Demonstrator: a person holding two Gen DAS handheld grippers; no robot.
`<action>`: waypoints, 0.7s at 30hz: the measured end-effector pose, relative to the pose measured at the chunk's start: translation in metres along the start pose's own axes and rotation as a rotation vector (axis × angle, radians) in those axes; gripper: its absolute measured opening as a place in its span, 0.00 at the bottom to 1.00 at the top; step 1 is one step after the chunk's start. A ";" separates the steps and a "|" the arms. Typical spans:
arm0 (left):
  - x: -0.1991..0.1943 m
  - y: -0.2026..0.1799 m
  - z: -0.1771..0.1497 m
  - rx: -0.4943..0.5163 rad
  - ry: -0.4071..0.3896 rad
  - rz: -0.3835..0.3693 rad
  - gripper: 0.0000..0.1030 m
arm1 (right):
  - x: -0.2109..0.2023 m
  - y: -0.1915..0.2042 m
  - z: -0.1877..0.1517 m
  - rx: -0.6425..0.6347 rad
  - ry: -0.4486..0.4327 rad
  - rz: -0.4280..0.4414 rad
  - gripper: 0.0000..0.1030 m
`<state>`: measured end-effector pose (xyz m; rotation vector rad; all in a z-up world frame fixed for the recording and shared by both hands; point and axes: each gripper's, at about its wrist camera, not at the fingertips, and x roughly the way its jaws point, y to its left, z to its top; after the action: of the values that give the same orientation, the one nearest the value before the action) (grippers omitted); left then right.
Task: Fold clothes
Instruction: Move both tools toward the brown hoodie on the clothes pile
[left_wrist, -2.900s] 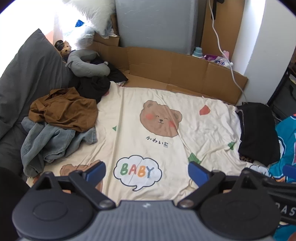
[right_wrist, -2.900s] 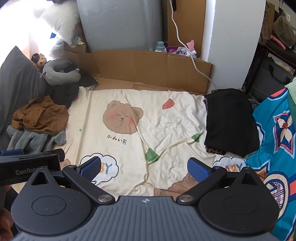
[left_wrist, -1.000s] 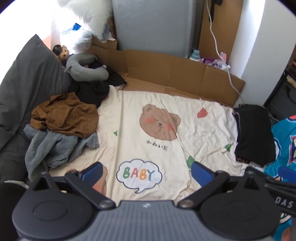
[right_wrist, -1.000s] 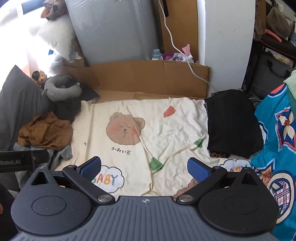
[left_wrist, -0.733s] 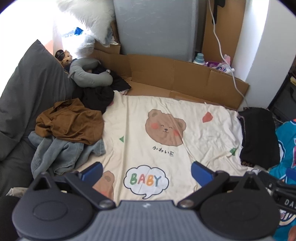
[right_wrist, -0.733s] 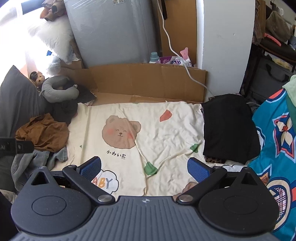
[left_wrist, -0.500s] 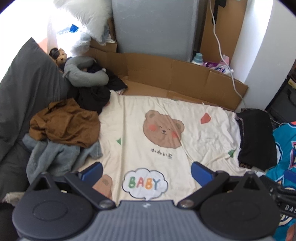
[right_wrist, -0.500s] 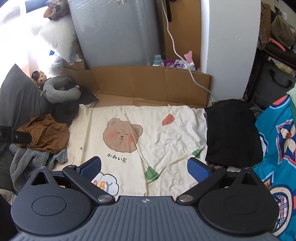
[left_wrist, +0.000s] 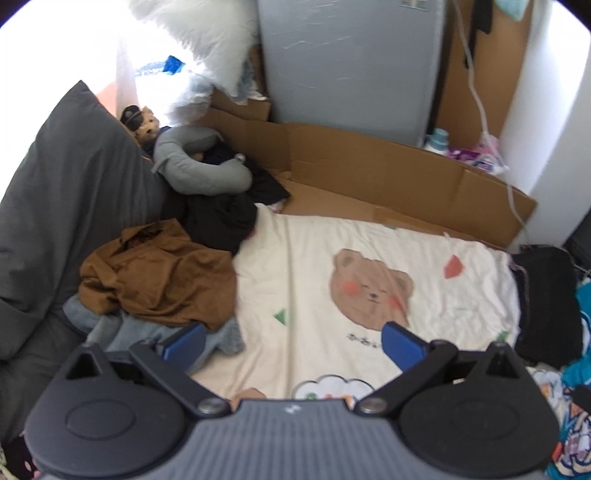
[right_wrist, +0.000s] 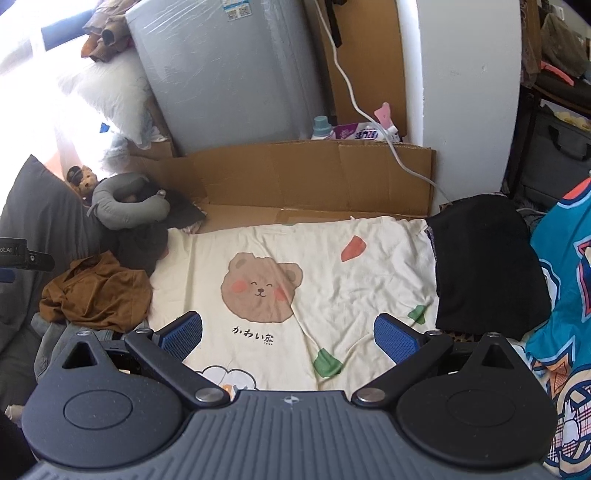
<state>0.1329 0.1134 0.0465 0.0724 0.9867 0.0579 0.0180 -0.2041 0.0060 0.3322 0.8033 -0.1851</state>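
Cream bear-print sheet (right_wrist: 362, 280) covers the bed, printed "かわい熊". Brown shirt (left_wrist: 159, 277) lies crumpled at left on grey denim (left_wrist: 144, 332) — folded black garment (right_wrist: 484, 269) at right. Left gripper (left_wrist: 291, 341) and right gripper (right_wrist: 288, 334) — fingers apart, empty.

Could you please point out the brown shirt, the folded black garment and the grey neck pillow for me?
brown shirt (left_wrist: 159, 280): left wrist view, middle of the crumpled fabric.
folded black garment (right_wrist: 487, 266): right wrist view, centre of its top face.
grey neck pillow (right_wrist: 125, 212): right wrist view, its curved lower side.
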 end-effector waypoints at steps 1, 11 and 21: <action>0.005 0.006 0.004 -0.006 0.002 0.010 1.00 | 0.000 0.000 0.001 0.003 -0.005 -0.001 0.99; 0.050 0.049 0.026 -0.007 0.001 0.044 0.99 | 0.012 -0.001 -0.002 -0.009 -0.018 -0.014 0.99; 0.093 0.102 0.027 -0.093 0.027 0.067 0.98 | 0.036 -0.012 -0.007 0.076 -0.055 0.043 0.98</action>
<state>0.2045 0.2214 -0.0072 0.0191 1.0068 0.1670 0.0347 -0.2141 -0.0273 0.4141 0.7356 -0.1835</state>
